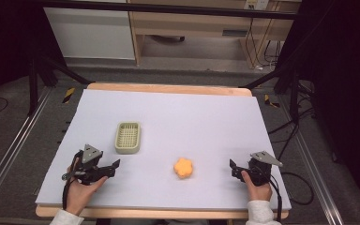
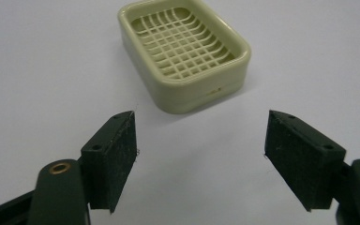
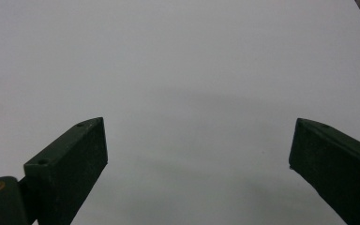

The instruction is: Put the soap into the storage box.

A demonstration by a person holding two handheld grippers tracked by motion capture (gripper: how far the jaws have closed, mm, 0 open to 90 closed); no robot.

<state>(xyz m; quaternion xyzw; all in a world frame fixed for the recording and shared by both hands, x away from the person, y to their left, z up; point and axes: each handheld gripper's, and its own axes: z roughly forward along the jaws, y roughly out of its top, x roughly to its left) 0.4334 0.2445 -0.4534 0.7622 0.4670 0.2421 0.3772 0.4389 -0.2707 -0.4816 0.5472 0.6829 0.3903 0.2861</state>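
So the table is wearing a pale lavender-grey sheet, and a person is sitting at the 6 o'clock edge with a handheld gripper in each hand. The left gripper is resting at about 7 o'clock on the sheet, jaws spread wide with nothing between them. In the left gripper view its jaws are pointing toward a cream soap dish with a lattice grid inside, which is sitting just ahead of the jaw tips, not touching them. From the high view that soap dish is lying left of centre, around 9 o'clock, close to the left gripper.

The right gripper is sitting down at 5 o'clock, jaws also gaping and holding nothing; its own view is looking out over bare sheet.

An orange flower-shaped soap is lying between the two grippers, nearer 6 o'clock, well apart from the dish.
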